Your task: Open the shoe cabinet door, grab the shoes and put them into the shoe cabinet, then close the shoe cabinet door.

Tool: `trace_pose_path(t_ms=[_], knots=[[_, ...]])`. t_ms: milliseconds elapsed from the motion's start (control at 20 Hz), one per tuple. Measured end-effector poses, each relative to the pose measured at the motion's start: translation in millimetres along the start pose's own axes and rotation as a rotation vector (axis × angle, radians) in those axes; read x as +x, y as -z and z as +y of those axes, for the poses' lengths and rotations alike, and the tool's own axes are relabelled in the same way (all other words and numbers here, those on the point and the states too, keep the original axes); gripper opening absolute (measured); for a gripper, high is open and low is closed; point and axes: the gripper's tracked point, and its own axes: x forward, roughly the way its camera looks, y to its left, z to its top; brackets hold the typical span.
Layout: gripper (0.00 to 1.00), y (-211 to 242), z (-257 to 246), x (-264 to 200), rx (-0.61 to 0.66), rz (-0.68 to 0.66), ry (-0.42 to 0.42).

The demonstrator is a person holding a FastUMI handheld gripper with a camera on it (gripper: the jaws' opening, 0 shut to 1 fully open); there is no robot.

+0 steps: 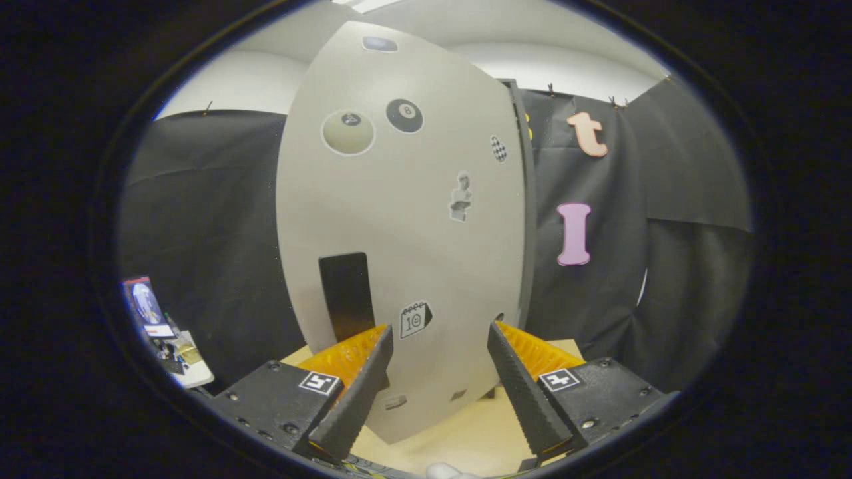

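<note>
The shoe cabinet's grey door (399,219) stands upright just ahead of my fingers, dotted with several stickers. Its black vertical handle (345,296) is low on the door, just beyond my left fingertip. The cabinet's dark side edge (529,219) runs down the door's right side, and the door seems to lie flat against it. My gripper (439,330) is open, its fingers spread wide in front of the door's lower part with nothing between them. A small white rounded thing (447,472) peeks in below the fingers; I cannot tell what it is.
The cabinet stands on a light wooden tabletop (459,432). Off to the left is a small white table (190,372) with clutter and a little screen (148,307). Black cloth walls (200,219) close in the left and right sides.
</note>
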Motion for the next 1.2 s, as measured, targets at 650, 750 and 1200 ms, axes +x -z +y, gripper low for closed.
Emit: trace_pose_path(t_ms=[650, 750, 1200], knots=[[0.98, -11.9, 69.2, 42.8, -0.009, -0.035, -0.011], [0.98, -10.9, 69.6, 46.0, 0.001, -0.031, -0.008], [0.99, -20.5, 42.0, 41.8, -0.005, -0.035, 0.061]])
